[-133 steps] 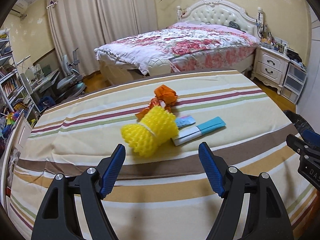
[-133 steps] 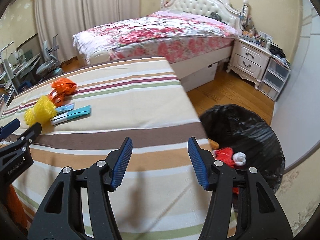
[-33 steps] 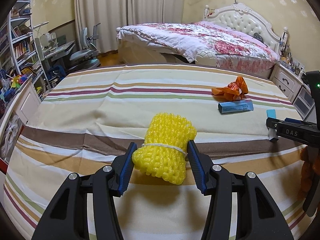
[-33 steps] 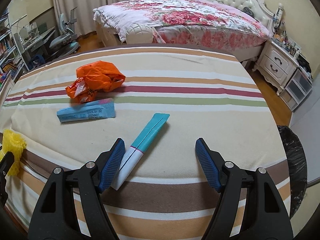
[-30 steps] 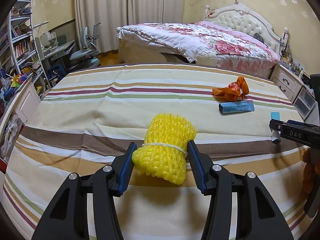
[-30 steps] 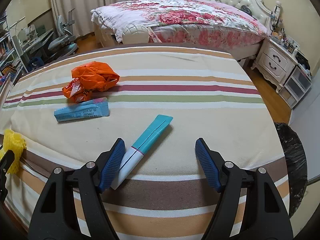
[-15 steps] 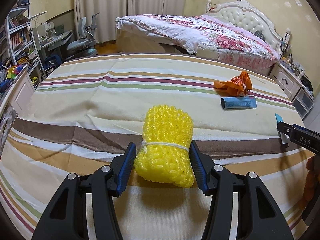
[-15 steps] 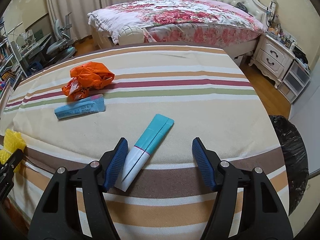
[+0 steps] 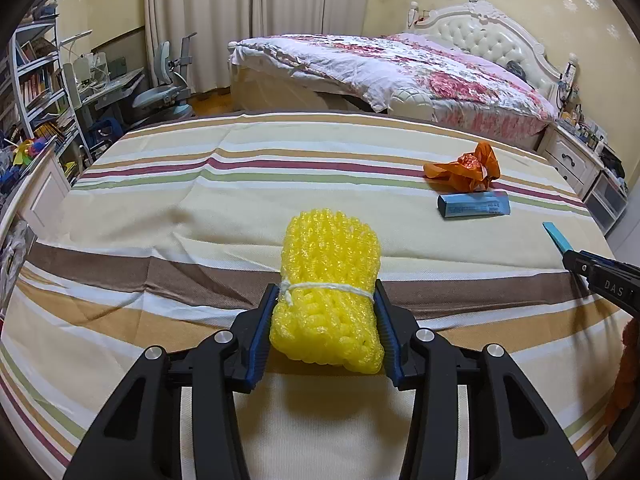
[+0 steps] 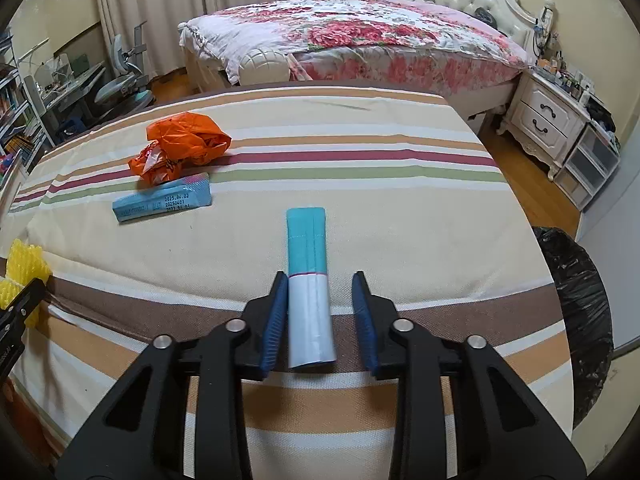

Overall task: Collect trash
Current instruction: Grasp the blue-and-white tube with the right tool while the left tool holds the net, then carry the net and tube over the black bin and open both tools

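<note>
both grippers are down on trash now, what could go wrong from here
1. The left gripper, jaws closing, squeezes the yellow foam net; soft foam may squash and slip out when lifted.
2. The right gripper straddles the teal and white packet, which lies flat on the striped cloth. Only one pad touches it, so closing could skew it or pinch cloth.
3. The black-lined bin sits past the table edge; a careless drop might miss.

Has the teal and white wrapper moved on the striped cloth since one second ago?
Yes. The teal and white wrapper lay slanted toward the right; now it points straight along the right claw, across the same brown stripe.
</note>
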A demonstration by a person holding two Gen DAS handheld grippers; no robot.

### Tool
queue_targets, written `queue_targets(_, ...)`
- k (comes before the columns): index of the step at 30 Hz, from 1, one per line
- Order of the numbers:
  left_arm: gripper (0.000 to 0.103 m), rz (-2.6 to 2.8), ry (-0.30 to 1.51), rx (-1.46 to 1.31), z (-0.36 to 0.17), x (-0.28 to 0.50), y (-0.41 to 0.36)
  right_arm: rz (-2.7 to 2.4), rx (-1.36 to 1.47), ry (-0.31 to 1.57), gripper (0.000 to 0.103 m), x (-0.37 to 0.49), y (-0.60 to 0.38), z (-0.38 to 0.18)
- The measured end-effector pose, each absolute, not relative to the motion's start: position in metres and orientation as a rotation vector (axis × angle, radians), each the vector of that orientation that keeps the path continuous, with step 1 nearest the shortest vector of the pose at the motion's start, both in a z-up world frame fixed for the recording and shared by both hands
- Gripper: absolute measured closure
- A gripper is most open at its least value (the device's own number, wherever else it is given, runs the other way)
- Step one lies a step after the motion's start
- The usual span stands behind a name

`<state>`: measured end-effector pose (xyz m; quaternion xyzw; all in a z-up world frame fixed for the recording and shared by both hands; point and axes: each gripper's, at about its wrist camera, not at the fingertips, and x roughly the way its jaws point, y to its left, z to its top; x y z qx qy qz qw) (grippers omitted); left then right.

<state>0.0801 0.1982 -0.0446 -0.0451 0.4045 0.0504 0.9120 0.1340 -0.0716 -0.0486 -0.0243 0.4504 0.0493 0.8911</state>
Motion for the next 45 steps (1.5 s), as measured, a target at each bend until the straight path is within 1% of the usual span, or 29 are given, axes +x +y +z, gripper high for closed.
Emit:
queue_targets(1,0.058,0.106,0.831,-0.092,-0.044,0.08,0.198,0.108,-0.047,0.936,0.084,0.133,-0.073,-0.049)
queue_targets(4,0.058,0.11,0.825,-0.088,-0.043,0.077,0.196,0.113,-0.045,0.929,0.085,0.129,-0.076,-0.047)
queue_targets(12,0.058,0.077,0.793,-0.087,-0.033,0.063,0.178,0.113,-0.035,0.894,0.085,0.111,-0.089,-0.038)
queue_targets(19,0.058,0.046,0.785,-0.056,-0.026,0.058,0.146,0.085,-0.019,0.867,0.085,0.091,-0.115,-0.033)
queue_targets(31,0.058,-0.09,0.764,0.012,-0.019,0.058,0.054,-0.029,0.06,0.822,0.085,0.064,-0.198,-0.026)
queue_targets(45,0.058,-0.339,0.73,0.122,-0.019,0.078,-0.086,-0.223,0.14,0.808,0.085,0.049,-0.303,-0.037)
